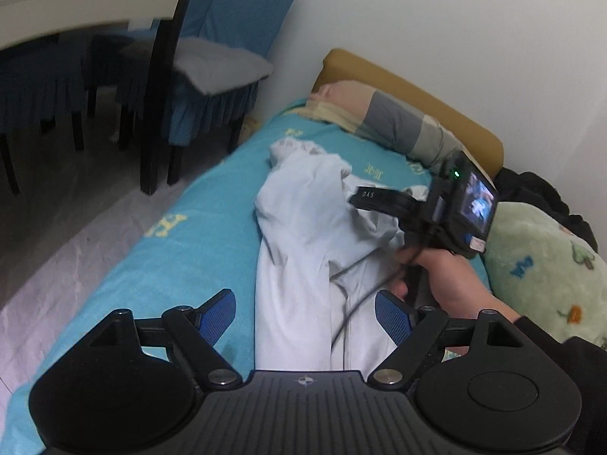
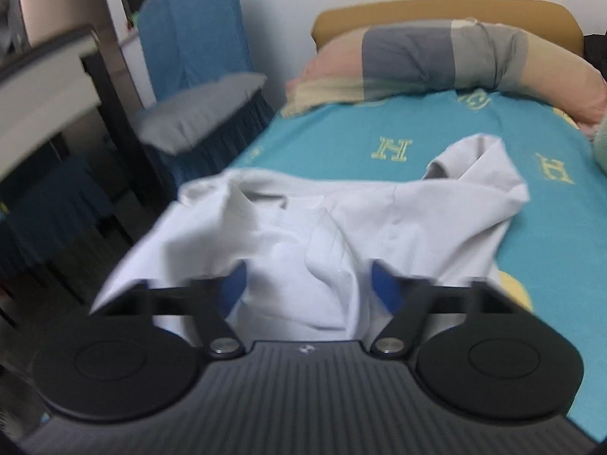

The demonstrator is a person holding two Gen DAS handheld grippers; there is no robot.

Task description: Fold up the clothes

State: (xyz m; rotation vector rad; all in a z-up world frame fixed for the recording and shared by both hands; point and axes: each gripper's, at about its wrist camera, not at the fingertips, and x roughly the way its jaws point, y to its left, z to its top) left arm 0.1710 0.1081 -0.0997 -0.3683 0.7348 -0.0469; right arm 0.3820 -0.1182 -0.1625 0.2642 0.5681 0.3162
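- The pale shirt (image 1: 303,235) lay rumpled along the middle of the bed (image 1: 182,235), its collar (image 2: 261,193) toward 11 o'clock in the right wrist view and one sleeve (image 2: 481,174) thrown out toward 1 o'clock.
- It looked like thin, light woven cloth: limp, prone to creasing and sliding, not fragile. I judged seams, shoulders or hem the surest places to pinch.
- The left tool (image 1: 305,313) stood with fingers apart over the shirt's lower part, gripping nothing.
- The right tool (image 2: 308,282) also stood spread, cloth lying between its fingers; whether they touched it I cannot tell, the view being blurred.
- The turquoise sheet gave a soft, yielding surface.
- A bolster pillow (image 2: 447,60) lay at 12 o'clock, a covered chair (image 1: 212,64) at 10 o'clock, a green blanket (image 1: 546,265) at 3 o'clock.
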